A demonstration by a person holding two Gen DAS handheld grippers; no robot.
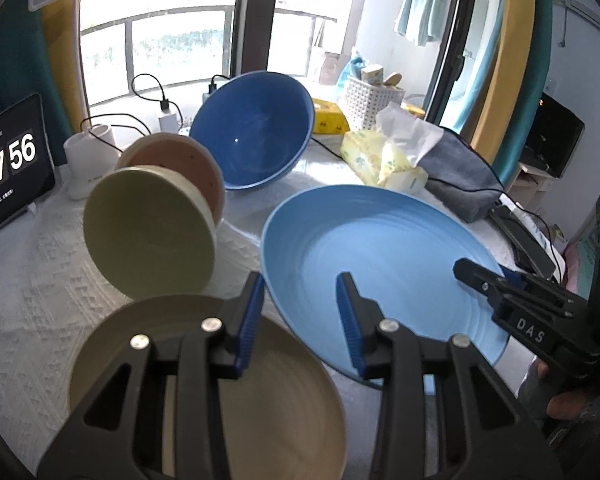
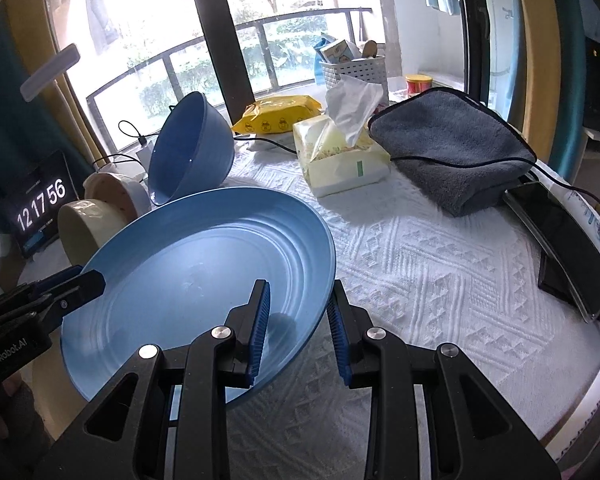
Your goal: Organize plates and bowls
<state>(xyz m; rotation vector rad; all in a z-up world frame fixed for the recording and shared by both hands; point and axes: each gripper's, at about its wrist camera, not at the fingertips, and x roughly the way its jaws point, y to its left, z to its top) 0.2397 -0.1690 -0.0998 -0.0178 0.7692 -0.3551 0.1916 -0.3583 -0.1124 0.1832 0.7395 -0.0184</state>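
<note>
A wide light blue plate (image 1: pixel 380 256) hangs tilted above the white tablecloth, held by both grippers. My left gripper (image 1: pixel 302 312) is shut on its near rim, one pad outside and one inside. My right gripper (image 2: pixel 298 312) is shut on the opposite rim (image 2: pixel 328 264). Each shows in the other's view: the right gripper (image 1: pixel 476 276), the left gripper (image 2: pixel 88 282). A beige plate (image 1: pixel 292 392) lies under my left fingers. Behind it, a cream bowl (image 1: pixel 148 236), a pink bowl (image 1: pixel 188 160) and a dark blue bowl (image 1: pixel 256 132) stand tipped on their sides in a row.
A tissue pack (image 2: pixel 340 160), a yellow wipes pack (image 2: pixel 276 118) and a white basket (image 2: pixel 356 68) stand at the back. A folded grey cloth (image 2: pixel 452 148) and a dark phone (image 2: pixel 560 240) lie at the right. A clock screen (image 1: pixel 8 168) and cables are at the left.
</note>
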